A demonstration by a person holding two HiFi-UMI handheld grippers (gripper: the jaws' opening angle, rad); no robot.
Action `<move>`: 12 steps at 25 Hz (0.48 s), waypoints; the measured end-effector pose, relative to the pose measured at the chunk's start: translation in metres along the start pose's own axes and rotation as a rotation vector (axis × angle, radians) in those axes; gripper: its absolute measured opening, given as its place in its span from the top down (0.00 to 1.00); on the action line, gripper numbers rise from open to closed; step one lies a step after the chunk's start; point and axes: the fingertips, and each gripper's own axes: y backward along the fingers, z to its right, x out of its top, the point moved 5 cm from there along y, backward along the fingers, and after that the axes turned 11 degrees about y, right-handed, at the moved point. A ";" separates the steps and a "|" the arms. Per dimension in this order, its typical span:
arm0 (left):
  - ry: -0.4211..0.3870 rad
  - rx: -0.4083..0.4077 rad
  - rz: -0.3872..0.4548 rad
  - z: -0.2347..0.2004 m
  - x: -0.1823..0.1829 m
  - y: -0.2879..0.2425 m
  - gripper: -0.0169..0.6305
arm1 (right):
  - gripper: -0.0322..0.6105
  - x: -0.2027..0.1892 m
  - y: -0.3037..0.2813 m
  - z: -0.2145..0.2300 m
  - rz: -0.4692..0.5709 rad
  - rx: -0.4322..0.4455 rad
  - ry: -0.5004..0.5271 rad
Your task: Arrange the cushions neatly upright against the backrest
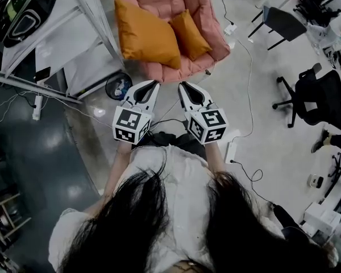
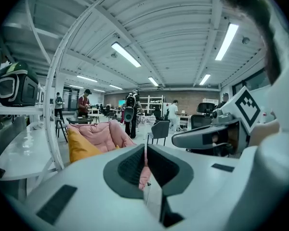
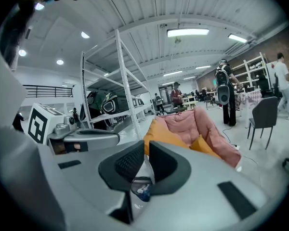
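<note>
A pink padded chair [image 1: 176,16] stands on the floor ahead of me. A large orange cushion [image 1: 146,36] leans upright against its backrest on the left. A smaller orange cushion [image 1: 190,34] leans beside it on the right. My left gripper [image 1: 154,88] and right gripper [image 1: 183,89] hover side by side just short of the chair's front edge, both shut and empty. The left gripper view shows the chair [image 2: 102,134] and large cushion [image 2: 81,147] beyond closed jaws. Both cushions [image 3: 160,134] appear past the right gripper [image 3: 146,153].
A white metal shelving rack [image 1: 74,33] stands left of the chair, with a round dark object [image 1: 119,86] at its foot. Cables [image 1: 247,95] trail over the floor on the right. Black office chairs [image 1: 321,98] stand at the far right. People stand in the background [image 2: 130,110].
</note>
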 end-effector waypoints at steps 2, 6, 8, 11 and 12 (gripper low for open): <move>0.009 0.007 0.000 -0.009 0.001 0.000 0.94 | 0.89 0.001 -0.005 0.000 -0.005 -0.005 0.005; 0.025 0.016 -0.004 -0.019 0.001 -0.004 0.94 | 0.89 0.002 -0.011 0.007 -0.008 -0.015 0.001; 0.032 0.021 -0.007 -0.023 0.001 -0.009 0.94 | 0.89 0.002 -0.015 0.013 -0.016 -0.016 0.002; 0.043 0.033 -0.012 -0.028 0.002 -0.019 0.94 | 0.89 0.000 -0.022 0.025 -0.030 -0.010 -0.001; 0.047 0.040 -0.013 -0.031 0.002 -0.024 0.94 | 0.89 -0.001 -0.026 0.030 -0.034 -0.005 -0.003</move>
